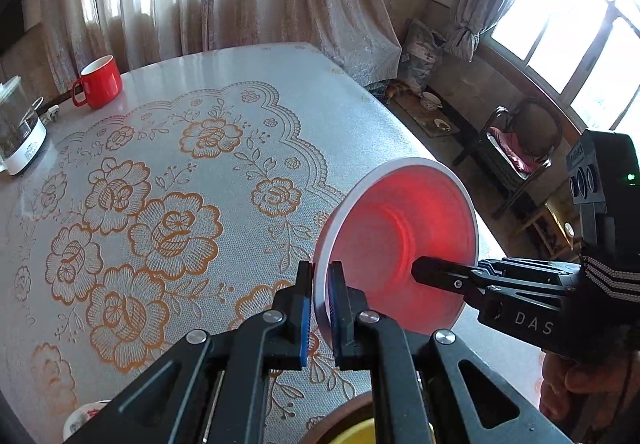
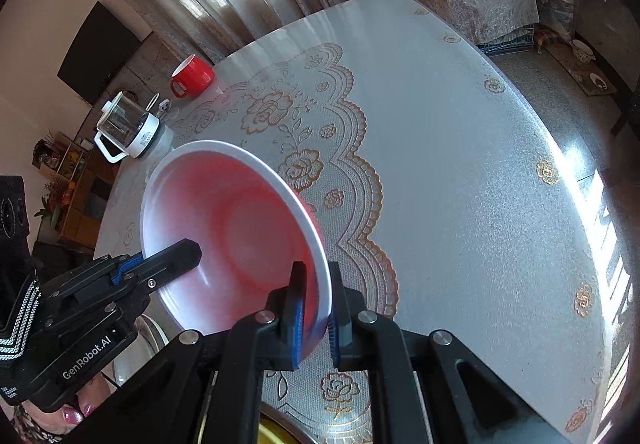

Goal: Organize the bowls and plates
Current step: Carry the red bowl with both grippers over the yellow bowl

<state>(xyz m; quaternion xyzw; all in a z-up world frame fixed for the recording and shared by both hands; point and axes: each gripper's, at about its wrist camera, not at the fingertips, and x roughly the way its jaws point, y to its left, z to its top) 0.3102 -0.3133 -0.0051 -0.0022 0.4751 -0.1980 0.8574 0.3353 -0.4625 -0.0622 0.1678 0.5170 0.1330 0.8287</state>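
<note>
I have the red bowl [image 1: 394, 244] pinched from two sides, clear of the worktop [image 1: 248, 92] and tipped so its mouth faces back toward me. My left gripper [image 1: 321, 308] has its fingers clamped together on the near-left part of the rim, one pad inside the wall and one outside. My right gripper [image 2: 316, 308] bites the opposite stretch of rim the same way, fingers closed tight on the thin wall. Each wrist view shows the other gripper's inner finger reaching into the bowl's hollow. The bowl sits between my two hands, with neither hand nearer than the other; its open face is toward my fingers and its base points away and down toward the worktop, near the right edge. I judge that any setting-down or stacking turns on this tilt: the base must come round level first, and both hands must move together or the rim will twist between the pads.

The bowl is thin, smooth plastic or melamine, red outside, with a white rim and an interior that glows pink where daylight passes through. It is round, with a flat circular base. The worktop wears a frosted cover printed with gold-orange roses. A red mug [image 1: 98, 82] and a small glass kettle [image 1: 18, 126] stand at its far left, well apart from me.
</note>
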